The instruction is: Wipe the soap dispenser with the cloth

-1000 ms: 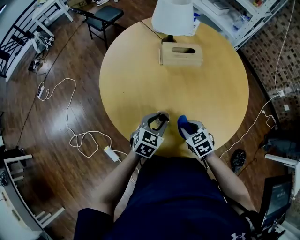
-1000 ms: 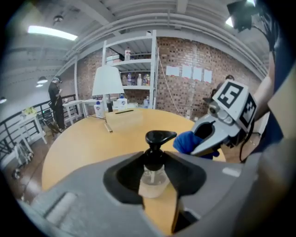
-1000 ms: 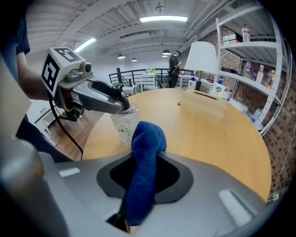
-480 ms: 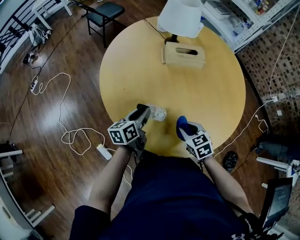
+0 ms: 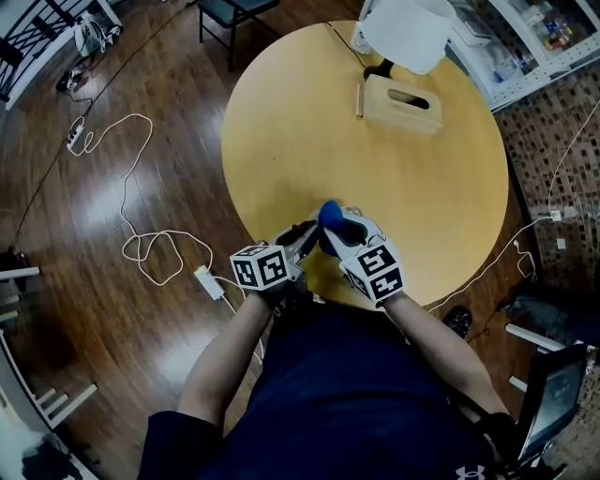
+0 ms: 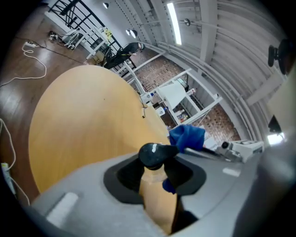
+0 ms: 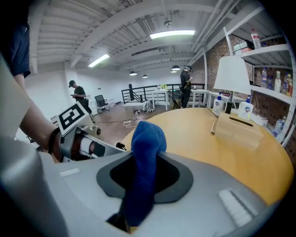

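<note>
Gripping soap dispenser (image 6: 156, 194) in left gripper (image 5: 306, 236), cloth (image 7: 144, 152) (blue) pinched in right gripper (image 5: 335, 228).

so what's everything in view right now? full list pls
table: 1, round, light wood, in front of the person
lamp: 1, white shade, far edge of the table
tissue box: 1, light wood, on the table just before the lamp
soap dispenser: 1, black pump top, pale body, between the left gripper's jaws
cloth: 1, blue, clamped in the right gripper's jaws, beside the dispenser's top
chair: 1, dark, on the floor beyond the table
adapter block: 1, white, on a looped white cable, dark wood floor to the left
shelving: white, top right corner
bystanders: 2, far back of the room
left gripper: 1, grey, shut on the dispenser
right gripper: 1, grey, shut on the cloth
</note>
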`<move>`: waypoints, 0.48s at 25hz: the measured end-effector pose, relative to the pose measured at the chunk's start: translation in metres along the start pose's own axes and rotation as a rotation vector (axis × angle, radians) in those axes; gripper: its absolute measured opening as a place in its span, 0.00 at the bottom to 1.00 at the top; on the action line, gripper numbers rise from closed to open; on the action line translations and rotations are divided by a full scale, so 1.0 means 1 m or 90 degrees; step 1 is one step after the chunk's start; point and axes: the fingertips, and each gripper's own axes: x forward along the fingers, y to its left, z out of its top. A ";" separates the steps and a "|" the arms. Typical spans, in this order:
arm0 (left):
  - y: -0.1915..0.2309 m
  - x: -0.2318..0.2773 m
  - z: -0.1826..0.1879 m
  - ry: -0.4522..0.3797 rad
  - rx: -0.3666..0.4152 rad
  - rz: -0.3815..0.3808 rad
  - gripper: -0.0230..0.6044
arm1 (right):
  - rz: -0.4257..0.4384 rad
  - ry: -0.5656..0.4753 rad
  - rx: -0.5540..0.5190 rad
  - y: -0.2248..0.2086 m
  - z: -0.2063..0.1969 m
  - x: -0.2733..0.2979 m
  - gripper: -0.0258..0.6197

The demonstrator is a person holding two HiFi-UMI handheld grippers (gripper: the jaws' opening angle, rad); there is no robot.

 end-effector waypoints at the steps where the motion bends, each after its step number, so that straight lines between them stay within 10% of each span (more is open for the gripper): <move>1: 0.000 -0.002 -0.004 0.000 -0.004 0.000 0.25 | -0.001 0.006 -0.009 0.003 0.000 0.002 0.18; 12: 0.001 -0.010 -0.020 0.011 0.001 0.013 0.25 | -0.089 0.101 0.102 -0.088 -0.064 -0.010 0.18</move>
